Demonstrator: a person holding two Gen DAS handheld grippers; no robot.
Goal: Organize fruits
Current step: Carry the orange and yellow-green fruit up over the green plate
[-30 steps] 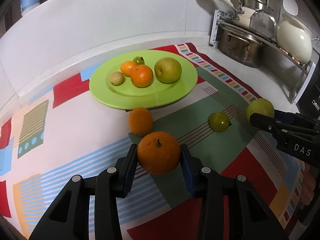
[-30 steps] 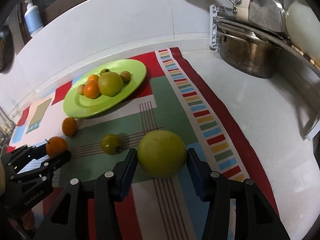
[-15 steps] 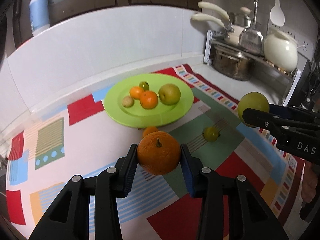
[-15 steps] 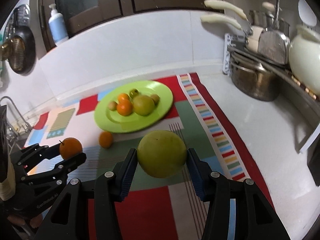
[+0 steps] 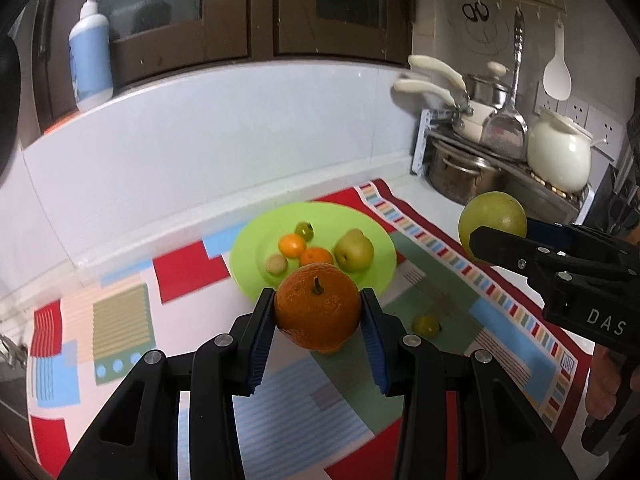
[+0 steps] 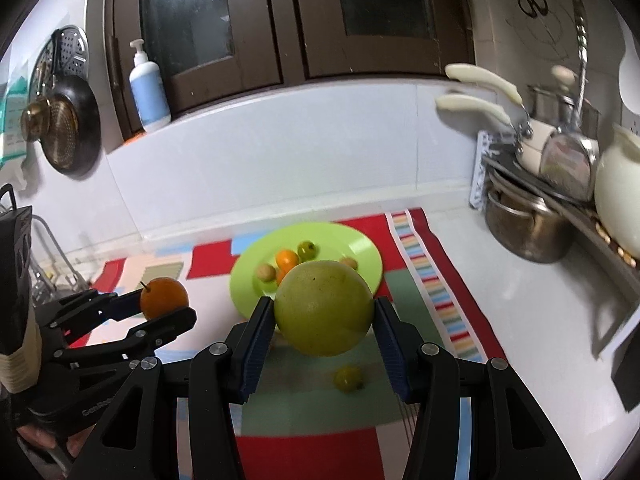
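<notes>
My left gripper is shut on a stemmed orange and holds it high above the mat; it also shows in the right wrist view. My right gripper is shut on a large yellow-green fruit, also seen at the right of the left wrist view. Beyond both lies a green plate with a pear, two small oranges, a small green fruit and a small tan fruit. A small green fruit lies on the mat; a small orange is mostly hidden behind my held orange.
A patterned mat covers the white counter. A dish rack with a steel pot, pans and a white kettle stands at the back right. A soap bottle stands on the ledge. A strainer hangs at the left.
Both grippers have risen well above the mat with their fruits and tilted up, so the plate looks smaller and farther and the cabinets have come into view.
</notes>
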